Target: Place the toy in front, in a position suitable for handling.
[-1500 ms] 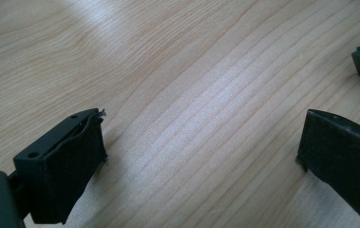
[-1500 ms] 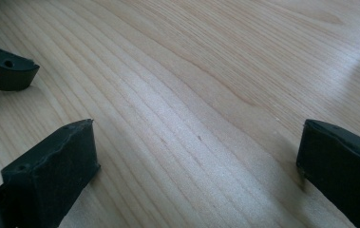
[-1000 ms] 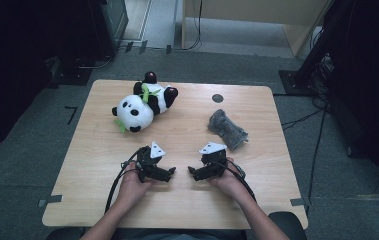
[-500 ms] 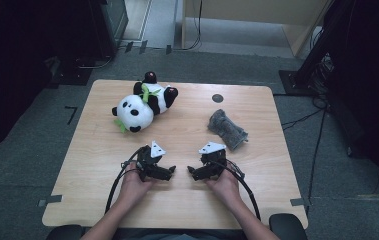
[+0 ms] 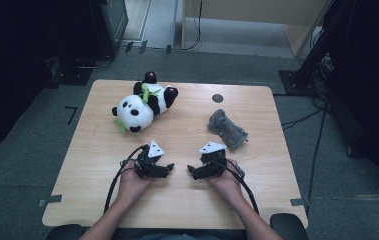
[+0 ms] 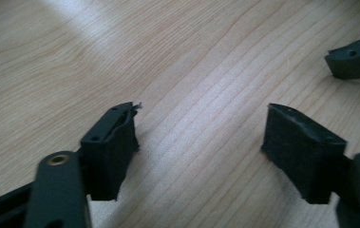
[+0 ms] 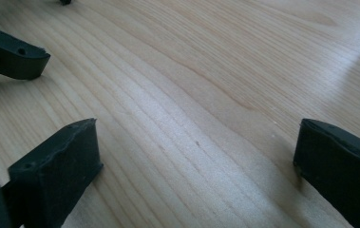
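Observation:
A panda plush (image 5: pixel 142 105) lies on its back at the far left of the wooden table (image 5: pixel 187 205). A grey furry toy (image 5: pixel 227 129) lies at the right. My left gripper (image 5: pixel 169 168) rests low on the table near the front, pointing right. Its jaws have just been closing, and they are still apart over bare wood (image 6: pixel 201 142) with nothing between them. My right gripper (image 5: pixel 191 171) faces it, pointing left, open and empty (image 7: pixel 196 161). The two sets of tips sit a short gap apart. Each gripper view catches a jaw of the other gripper (image 6: pixel 355 59) (image 7: pixel 11 54).
A small dark round mark (image 5: pixel 217 98) sits near the table's far edge. Black cables (image 5: pixel 117 180) trail from both grippers toward the front edge. Dark floor and equipment stands surround the table. Bare wood lies between the grippers and the toys.
Both hands and both toys are where they were. The left gripper's jaws look slightly narrower than before.

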Motion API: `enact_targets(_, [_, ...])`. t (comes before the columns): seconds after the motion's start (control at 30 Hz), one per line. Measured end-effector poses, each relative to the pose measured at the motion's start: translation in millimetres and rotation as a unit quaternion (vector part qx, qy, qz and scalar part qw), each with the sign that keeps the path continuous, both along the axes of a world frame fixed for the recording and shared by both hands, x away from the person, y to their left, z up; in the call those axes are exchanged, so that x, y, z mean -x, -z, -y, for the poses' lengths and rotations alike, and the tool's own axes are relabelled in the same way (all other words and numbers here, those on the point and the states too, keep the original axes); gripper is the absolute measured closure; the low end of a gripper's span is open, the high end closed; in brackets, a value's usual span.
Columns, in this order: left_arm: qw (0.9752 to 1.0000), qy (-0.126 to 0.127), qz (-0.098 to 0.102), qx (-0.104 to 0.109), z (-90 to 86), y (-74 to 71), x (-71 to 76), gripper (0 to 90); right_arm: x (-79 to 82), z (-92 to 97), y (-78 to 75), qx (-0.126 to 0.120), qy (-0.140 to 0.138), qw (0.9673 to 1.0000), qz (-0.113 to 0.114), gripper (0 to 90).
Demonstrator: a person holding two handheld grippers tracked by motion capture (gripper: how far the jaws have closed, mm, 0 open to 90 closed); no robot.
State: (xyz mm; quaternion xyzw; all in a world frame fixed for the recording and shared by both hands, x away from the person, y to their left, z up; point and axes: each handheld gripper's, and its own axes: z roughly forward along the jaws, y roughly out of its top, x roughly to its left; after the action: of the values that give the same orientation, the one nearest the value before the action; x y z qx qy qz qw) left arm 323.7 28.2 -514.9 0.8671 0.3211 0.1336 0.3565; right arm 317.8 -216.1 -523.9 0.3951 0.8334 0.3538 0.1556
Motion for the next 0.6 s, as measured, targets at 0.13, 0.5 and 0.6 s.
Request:
enact_targets(0.13, [0.9999,0.013,-0.006,0.005,-3.8,-1.4,-1.0,35.2,0.1,-0.5,-2.5,-0.009,0.001,0.9999,0.007,18.0])
enact_targets(0.5, [0.9989,0.001,-0.024,0.04,-20.5,-15.9,-5.8,39.9,0.5,-1.6,-18.7,-0.031,-0.008,0.9983,0.048,31.8])
enact_targets(0.6, [0.9989,-0.002,-0.025,0.039,-21.3,-18.9,-8.7,42.0,-0.8,3.3,-24.4,-0.052,0.0,0.9978,0.042,30.9])
